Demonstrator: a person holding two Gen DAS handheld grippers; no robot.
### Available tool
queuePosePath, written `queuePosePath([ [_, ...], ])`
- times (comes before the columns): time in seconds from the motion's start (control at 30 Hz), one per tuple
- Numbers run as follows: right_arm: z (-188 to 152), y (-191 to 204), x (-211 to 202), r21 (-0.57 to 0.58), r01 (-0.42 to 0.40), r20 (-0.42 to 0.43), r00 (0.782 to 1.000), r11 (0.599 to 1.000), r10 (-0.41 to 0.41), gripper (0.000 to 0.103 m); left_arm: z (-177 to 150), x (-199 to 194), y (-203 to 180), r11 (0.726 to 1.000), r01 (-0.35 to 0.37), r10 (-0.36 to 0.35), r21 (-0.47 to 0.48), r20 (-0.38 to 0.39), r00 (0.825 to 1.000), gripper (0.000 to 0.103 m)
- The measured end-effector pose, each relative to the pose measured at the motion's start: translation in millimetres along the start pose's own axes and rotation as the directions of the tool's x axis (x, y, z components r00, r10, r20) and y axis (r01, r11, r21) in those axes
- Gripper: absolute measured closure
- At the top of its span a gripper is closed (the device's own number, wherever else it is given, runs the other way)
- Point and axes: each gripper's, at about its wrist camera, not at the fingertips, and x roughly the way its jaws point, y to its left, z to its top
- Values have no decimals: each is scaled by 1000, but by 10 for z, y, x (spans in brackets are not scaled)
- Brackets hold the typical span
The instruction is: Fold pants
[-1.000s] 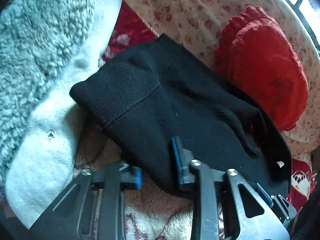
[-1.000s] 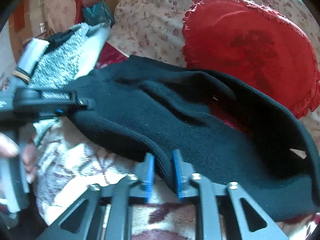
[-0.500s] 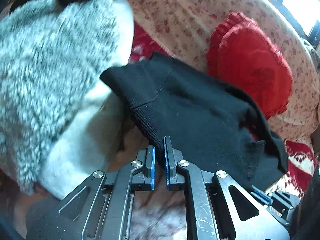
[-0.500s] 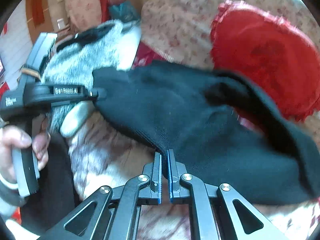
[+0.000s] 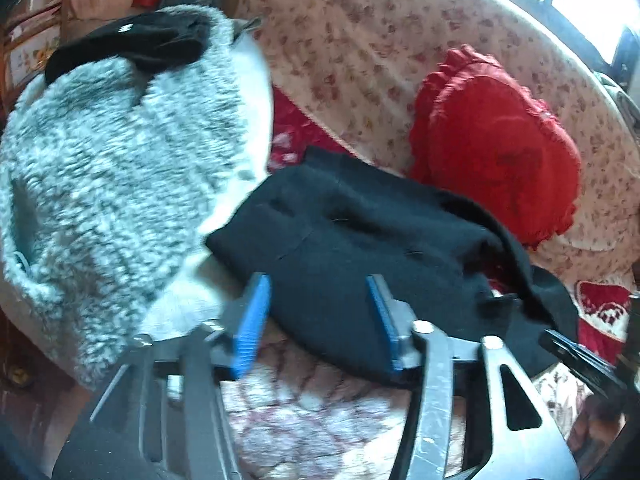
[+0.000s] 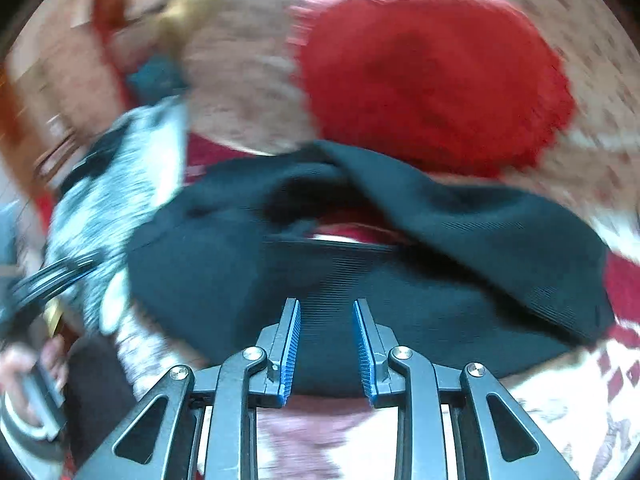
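The black pants (image 5: 360,256) lie bunched on the floral sofa (image 5: 360,60), beside a red cushion (image 5: 500,152). Left gripper (image 5: 320,316) and right gripper (image 6: 326,344) jaws both spread, released, straddling the fabric's near edge.

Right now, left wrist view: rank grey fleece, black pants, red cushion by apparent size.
1. grey fleece, which takes up the most of the frame, though it lies nearer the camera, so its true size is unsure.
2. black pants.
3. red cushion, close to the pants in apparent size.
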Motion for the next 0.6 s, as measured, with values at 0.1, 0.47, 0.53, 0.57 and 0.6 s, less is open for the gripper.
queuePosePath([
  [0.1,93,-382,169,89,58,-64,997,994,-52,78,-55,151,-185,999,27,-25,37,-41,999,51],
  [0.47,1259,-1218,384,106,293,31,954,950,-298,78,-143,750,-886,986,88,-61,141,-184,981,51],
  [0.53,1224,-1295,141,127,258,54,962,958,-267,76,-157,784,-920,984,90,-61,156,-185,981,51],
  [0.57,1132,-1323,22,131,274,55,958,953,-283,72,-167,809,-930,983,87,-56,163,-186,981,51],
  [0.6,952,-1376,-115,142,317,27,946,938,-323,69,-173,826,-931,983,85,-54,164,-187,981,51],
])
